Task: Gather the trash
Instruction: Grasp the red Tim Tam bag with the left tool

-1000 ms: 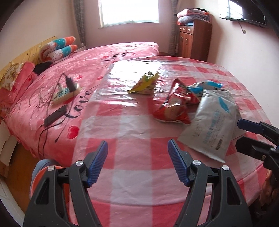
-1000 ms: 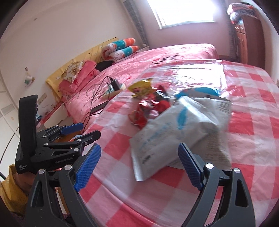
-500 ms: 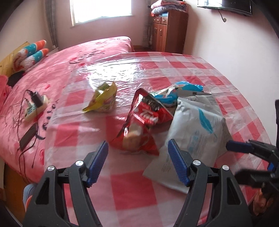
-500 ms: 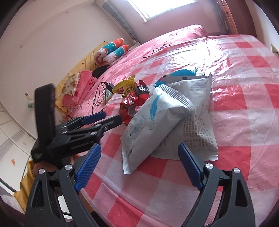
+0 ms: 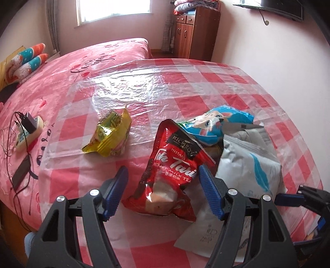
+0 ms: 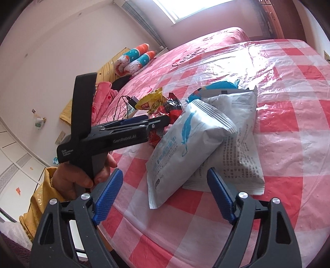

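Daylight reaches you from the window (image 5: 112, 9), blown out to white in both views. The room is bright and soft, with faint shadows. Glare streaks across the plastic sheet (image 5: 132, 86) on the bed. Fisheye bending curves the walls, and your corners go black. Focus is sharp on the red packet (image 5: 171, 175); there is slight softness at the rims.

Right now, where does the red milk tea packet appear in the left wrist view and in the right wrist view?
Left wrist view: the red milk tea packet lies at lower centre, between the open fingers of the left gripper.
Right wrist view: only a part shows, centre-left, behind the left gripper.
Shared landmark: the yellow wrapper.
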A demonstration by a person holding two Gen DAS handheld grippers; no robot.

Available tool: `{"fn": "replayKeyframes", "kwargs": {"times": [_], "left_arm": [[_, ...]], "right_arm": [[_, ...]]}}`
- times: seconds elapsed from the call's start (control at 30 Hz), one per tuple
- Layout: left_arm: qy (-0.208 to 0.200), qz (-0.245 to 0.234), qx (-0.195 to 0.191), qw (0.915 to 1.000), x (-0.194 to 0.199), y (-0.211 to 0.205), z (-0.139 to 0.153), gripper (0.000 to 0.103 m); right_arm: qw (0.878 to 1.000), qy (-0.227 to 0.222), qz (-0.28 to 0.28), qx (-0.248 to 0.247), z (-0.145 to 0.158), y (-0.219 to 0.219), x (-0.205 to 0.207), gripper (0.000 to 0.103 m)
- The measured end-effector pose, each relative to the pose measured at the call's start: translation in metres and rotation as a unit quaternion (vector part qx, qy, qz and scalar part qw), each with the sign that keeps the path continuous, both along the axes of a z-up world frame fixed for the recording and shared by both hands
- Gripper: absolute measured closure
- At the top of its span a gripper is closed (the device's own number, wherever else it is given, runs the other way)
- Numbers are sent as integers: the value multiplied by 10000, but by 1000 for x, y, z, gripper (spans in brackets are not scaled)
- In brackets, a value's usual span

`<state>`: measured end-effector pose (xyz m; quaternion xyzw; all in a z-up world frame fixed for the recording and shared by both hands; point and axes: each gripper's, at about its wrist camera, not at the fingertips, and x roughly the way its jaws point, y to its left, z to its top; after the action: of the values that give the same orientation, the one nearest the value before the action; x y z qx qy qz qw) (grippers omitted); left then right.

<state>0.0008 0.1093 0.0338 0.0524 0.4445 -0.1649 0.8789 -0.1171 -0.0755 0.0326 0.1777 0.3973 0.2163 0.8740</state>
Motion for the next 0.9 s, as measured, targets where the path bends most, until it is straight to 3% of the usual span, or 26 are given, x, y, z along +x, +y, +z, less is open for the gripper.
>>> {"fn": "replayKeyframes", "kwargs": {"times": [0.27, 0.43, 0.63, 0.77, 0.83, 0.9], "left_arm": [[53, 17, -457, 9989, 10, 0, -5, 46], [129, 108, -713, 9973, 18, 4, -7, 45], [143, 121, -751, 9970, 25, 9, -12, 32], [122, 26, -787, 9968, 28, 10, -15, 33], [174, -44, -944, 9954, 30, 11, -16, 40], [236, -7, -1085, 9938, 33, 13, -17, 41]], "right_arm": [[9999, -30, -94, -137, 4, 8, 7, 29], [9996, -62, -156, -242, 7, 10, 19, 29], [9982, -91, -198, -550, 7, 12, 33, 29], [9957, -184, -192, -892, 8, 16, 38, 29], [9943, -232, -194, -1020, 7, 18, 40, 29], [9926, -289, -200, -1166, 7, 19, 43, 29]]}}
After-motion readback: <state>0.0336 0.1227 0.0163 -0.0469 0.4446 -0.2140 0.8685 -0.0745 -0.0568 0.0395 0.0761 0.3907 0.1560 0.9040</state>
